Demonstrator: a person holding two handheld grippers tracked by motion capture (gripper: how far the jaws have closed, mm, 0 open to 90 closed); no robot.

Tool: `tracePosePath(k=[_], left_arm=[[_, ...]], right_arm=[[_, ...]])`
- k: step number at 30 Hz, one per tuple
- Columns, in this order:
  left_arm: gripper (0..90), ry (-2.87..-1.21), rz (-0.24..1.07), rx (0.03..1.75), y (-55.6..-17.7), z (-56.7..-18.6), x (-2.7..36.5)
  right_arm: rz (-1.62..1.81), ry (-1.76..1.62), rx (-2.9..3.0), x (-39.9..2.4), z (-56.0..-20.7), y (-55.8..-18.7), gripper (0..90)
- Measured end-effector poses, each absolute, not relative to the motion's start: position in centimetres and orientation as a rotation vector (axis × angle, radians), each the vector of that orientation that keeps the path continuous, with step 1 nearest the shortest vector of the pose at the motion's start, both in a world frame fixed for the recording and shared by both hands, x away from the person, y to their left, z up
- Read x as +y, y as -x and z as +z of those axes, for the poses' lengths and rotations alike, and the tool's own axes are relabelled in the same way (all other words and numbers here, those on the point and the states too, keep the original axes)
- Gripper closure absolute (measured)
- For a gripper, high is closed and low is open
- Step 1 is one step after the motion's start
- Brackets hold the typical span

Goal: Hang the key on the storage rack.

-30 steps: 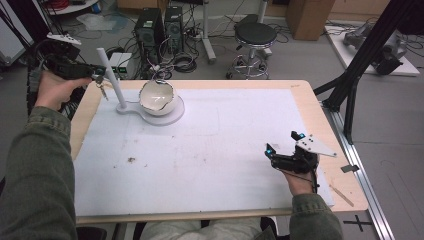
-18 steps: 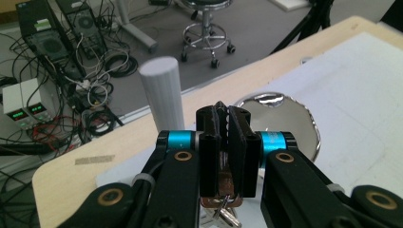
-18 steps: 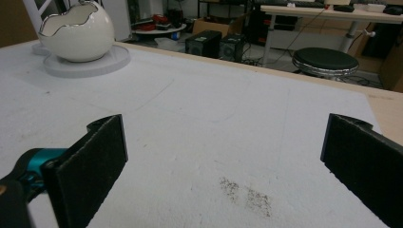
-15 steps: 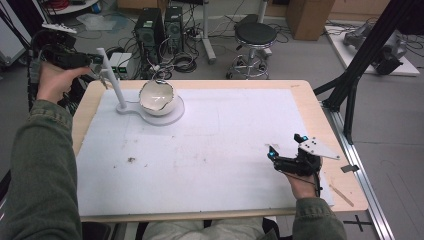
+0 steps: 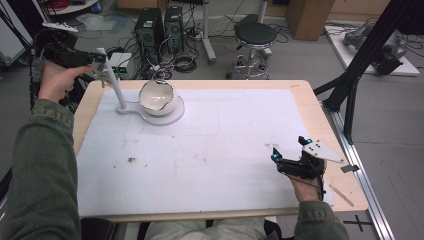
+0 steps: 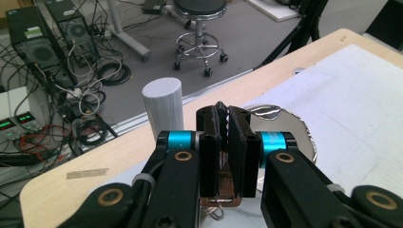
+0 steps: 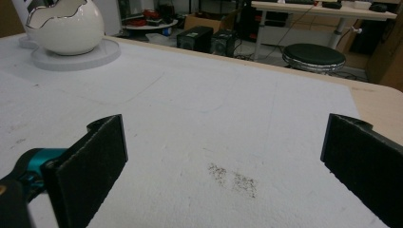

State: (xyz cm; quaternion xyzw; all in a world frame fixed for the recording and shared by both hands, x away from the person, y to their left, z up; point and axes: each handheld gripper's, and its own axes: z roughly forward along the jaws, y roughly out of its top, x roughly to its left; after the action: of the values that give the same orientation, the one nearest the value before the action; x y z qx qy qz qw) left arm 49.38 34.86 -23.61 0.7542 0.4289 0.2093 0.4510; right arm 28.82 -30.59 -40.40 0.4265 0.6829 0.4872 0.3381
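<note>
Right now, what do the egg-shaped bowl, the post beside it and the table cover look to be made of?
Egg-shaped bowl: glossy white shell, probably glazed ceramic or hard plastic, with a mirror-like metallic jagged rim and lining. Post: matte pale grey with fine ridges, likely printed plastic, like its round base. Table cover: dull white with a grainy surface and faint dents, possibly foam sheet, over a light wooden table.

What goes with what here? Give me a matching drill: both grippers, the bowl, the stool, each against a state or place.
1 left gripper
2 right gripper
3 egg-shaped bowl
4 stool

A on the round white base
B jaws wide open
C beyond the table, at its far edge
D jaws shut on a small metal piece

Pairs: 1-D, 2-B, 3-A, 4-C
</note>
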Motion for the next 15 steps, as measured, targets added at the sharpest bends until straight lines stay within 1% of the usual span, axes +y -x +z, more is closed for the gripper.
tracePosePath(k=[15], left_arm=[[82.8,-1.849,0.541,1.078,-49.67,-23.71,34.05]], right_arm=[[1.262,-1.120,1.790,-30.60,-40.50,-28.81,0.5]])
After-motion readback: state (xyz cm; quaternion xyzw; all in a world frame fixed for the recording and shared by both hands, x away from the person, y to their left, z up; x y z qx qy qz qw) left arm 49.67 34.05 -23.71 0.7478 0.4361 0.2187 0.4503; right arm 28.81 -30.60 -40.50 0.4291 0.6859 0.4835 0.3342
